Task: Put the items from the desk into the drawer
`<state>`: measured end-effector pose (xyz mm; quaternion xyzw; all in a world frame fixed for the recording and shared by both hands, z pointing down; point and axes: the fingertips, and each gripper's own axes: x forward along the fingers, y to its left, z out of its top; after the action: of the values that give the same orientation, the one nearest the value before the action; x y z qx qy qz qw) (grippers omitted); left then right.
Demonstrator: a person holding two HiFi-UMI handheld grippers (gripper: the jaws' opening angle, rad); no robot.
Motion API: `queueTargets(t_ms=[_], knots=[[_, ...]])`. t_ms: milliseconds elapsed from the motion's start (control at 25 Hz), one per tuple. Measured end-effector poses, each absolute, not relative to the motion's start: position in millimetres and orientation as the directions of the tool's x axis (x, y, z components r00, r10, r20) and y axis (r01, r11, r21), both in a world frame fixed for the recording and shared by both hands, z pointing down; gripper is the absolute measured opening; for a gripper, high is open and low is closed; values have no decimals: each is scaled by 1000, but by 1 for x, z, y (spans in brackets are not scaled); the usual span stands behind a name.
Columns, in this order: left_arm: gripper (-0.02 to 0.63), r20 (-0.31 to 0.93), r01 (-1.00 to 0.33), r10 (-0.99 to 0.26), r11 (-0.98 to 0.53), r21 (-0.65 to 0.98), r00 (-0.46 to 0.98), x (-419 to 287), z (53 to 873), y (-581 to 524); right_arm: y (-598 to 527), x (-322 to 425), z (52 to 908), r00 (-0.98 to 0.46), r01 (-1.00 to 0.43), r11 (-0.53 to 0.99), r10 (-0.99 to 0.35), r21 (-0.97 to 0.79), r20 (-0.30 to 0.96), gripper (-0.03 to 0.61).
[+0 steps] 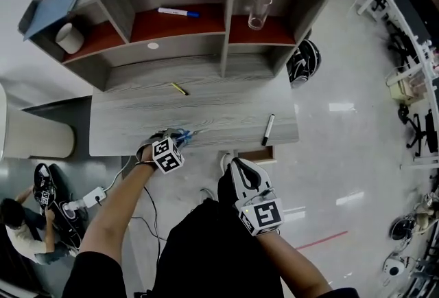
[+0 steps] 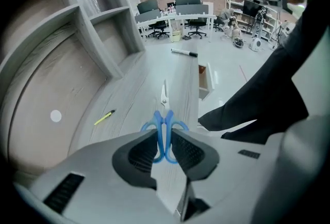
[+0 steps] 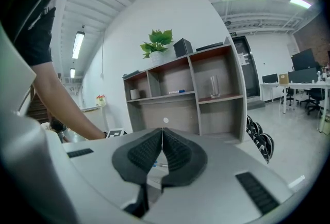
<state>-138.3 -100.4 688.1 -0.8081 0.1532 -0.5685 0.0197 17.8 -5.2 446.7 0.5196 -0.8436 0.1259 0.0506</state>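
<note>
Within left tool [image 2: 165, 136]: blue-handled scissors [image 2: 165, 121], blades closed.

Left tool [image 2: 165, 138] and right tool [image 3: 162, 135] pale grey, black ribbed pads [image 3: 178, 153], black-and-white marker cubes [image 1: 167, 155], black short sleeve [image 1: 92, 274]

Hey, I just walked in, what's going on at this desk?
A person is clearing the desk with a tool in each hand. The left tool is clamped on the handles of the blue scissors at the desk's front edge. The right tool is shut and empty, held back near the person's body. A yellow pen and a black marker lie on the desk, and the drawer at its front stands partly open.
</note>
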Motion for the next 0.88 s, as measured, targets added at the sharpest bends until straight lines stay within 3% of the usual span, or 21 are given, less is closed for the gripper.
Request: queueTargets(t_ms=[400, 880], knots=[[95, 904, -247, -290, -945, -217, 316, -115, 678, -51, 46, 42, 445, -413, -909, 383, -881, -166, 229, 20], [95, 907, -264, -269, -946, -187, 323, -28, 692, 9, 51, 104, 454, -497, -867, 466, -834, -178, 238, 19]])
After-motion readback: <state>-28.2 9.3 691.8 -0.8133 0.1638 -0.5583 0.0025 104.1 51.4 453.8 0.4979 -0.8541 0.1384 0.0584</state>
